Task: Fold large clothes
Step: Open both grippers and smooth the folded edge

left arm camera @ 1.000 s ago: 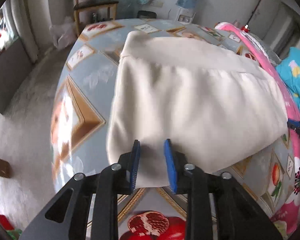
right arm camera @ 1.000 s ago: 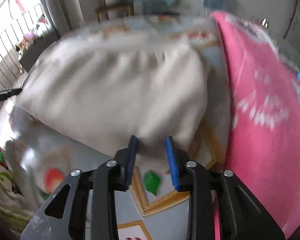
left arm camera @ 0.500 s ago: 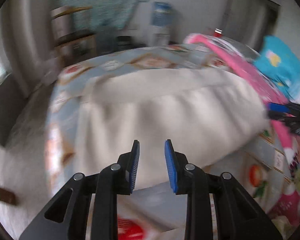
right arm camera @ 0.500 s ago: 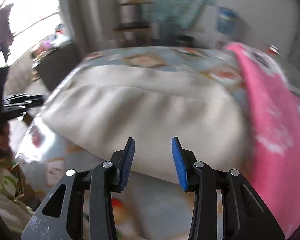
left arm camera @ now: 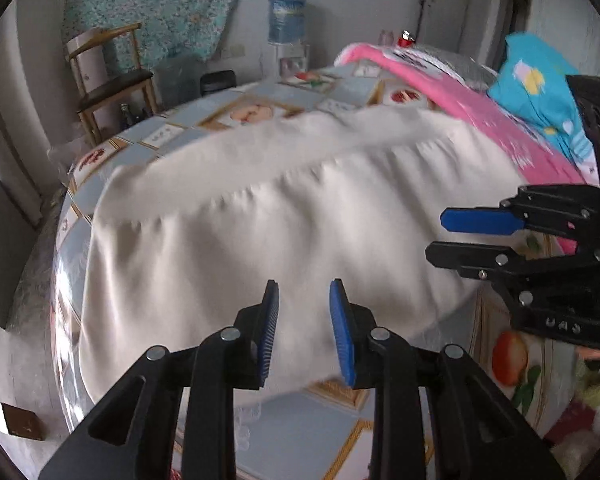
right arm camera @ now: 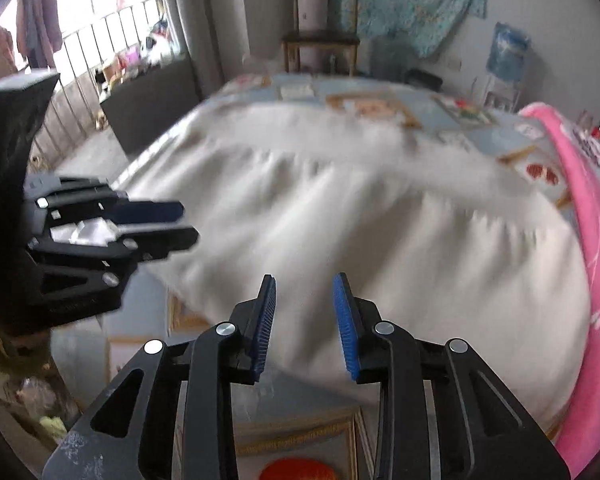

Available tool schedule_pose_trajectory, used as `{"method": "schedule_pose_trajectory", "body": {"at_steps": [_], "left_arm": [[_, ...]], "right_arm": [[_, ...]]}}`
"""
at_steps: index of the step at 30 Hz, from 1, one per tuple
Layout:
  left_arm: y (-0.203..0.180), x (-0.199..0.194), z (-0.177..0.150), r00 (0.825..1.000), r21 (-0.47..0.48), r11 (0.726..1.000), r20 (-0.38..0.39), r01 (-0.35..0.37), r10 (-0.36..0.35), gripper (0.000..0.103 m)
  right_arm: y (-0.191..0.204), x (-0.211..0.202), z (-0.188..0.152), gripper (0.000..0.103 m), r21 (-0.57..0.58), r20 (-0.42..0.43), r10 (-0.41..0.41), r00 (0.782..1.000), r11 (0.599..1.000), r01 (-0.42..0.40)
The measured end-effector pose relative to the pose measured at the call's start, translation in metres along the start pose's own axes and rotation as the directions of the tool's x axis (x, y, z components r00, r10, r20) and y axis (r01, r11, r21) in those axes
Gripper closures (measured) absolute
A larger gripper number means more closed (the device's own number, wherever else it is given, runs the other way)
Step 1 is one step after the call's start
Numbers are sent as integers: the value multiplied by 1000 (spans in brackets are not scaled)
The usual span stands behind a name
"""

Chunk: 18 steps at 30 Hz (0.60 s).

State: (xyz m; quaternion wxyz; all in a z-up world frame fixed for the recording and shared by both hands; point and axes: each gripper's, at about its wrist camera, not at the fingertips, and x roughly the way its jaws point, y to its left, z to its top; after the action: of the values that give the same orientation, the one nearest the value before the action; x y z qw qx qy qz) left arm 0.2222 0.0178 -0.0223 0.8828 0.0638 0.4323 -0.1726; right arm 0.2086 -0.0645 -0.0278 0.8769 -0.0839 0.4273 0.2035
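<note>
On the patterned surface [left arm camera: 260,436] lies the cream garment [left arm camera: 284,232], folded into a broad slab with a gathered seam running across it; it fills the middle of both views. The left claw [left arm camera: 304,320] hangs just off the garment's near edge, jaws parted by a moderate gap and holding nothing. The right claw [right arm camera: 304,316] hangs off the same near edge further along, its jaws equally apart and empty.

Only the left wrist view shows the blue cushion [left arm camera: 540,88] beyond the pink blanket [left arm camera: 500,128], the water dispenser [left arm camera: 286,24] against the wall behind the garment, and the right claw [left arm camera: 452,236] from the side, beside the garment's end. Only the right wrist view shows the railed window [right arm camera: 92,52] past the garment's other end, and the left claw [right arm camera: 176,224] seen sideways there.

The pink blanket borders one end of the garment, touching or nearly so. The far edge and the opposite end leave bare cloth-covered surface around the garment. A wooden chair [left arm camera: 108,80] stands off the surface's far corner.
</note>
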Motion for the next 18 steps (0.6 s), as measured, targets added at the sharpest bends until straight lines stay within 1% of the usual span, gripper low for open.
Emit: {"method": "schedule_pose_trajectory", "body": {"at_steps": [1, 2, 4, 5, 7, 8, 10, 12, 13, 14, 15, 16, 17, 18], "left_arm": [[1, 3, 2, 1000, -9, 1000, 0, -2, 2, 77], [3, 11, 4, 1000, -26, 1000, -10, -6, 5, 77], [5, 28, 1, 997, -48, 998, -69, -28, 24, 77], [7, 34, -1, 996, -67, 997, -92, -24, 18, 77], [14, 31, 1, 997, -93, 996, -75, 8, -15, 77], [17, 29, 4, 998, -100, 995, -65, 15, -21, 77], [27, 24, 16, 1000, -118, 993, -29, 4, -8, 77], [40, 27, 26, 1000, -160, 987, -19, 8, -11, 77], [47, 34, 29, 1000, -181, 983, -27, 7, -12, 77], [54, 42, 30, 999, -195, 981, -47, -3, -6, 77], [61, 53, 28, 997, -219, 976, -82, -2, -16, 77], [65, 56, 25, 996, -240, 971, -85, 17, -39, 77], [68, 53, 25, 996, -253, 967, -67, 38, -57, 77], [68, 52, 27, 996, -250, 967, -68, 46, -65, 77]], "right_arm": [[0, 5, 1, 74, 5, -7, 2, 1000, 1000, -2], [-1, 21, 0, 74, 10, -40, 2, 999, 1000, -1], [2, 36, -10, 72, 7, -90, -13, 996, 1000, 14], [-2, 36, -10, 72, 22, -85, 5, 996, 1000, -3], [-9, 30, -3, 73, 53, -85, 18, 996, 999, -13], [-17, 23, 4, 73, 65, -57, -1, 998, 998, 5], [-29, 17, 12, 73, 95, -32, -29, 999, 995, 32], [-46, 17, 21, 72, 151, -20, -51, 998, 987, 54], [-55, 24, 21, 72, 159, -26, -74, 997, 984, 77], [-59, 36, 19, 71, 153, -56, -112, 992, 981, 120], [-63, 43, 14, 70, 149, -88, -126, 988, 979, 138], [-69, 51, 8, 70, 152, -101, -105, 989, 981, 120], [-72, 45, 3, 70, 151, -92, -91, 992, 983, 105], [-76, 42, 4, 70, 157, -103, -76, 992, 983, 92]]}}
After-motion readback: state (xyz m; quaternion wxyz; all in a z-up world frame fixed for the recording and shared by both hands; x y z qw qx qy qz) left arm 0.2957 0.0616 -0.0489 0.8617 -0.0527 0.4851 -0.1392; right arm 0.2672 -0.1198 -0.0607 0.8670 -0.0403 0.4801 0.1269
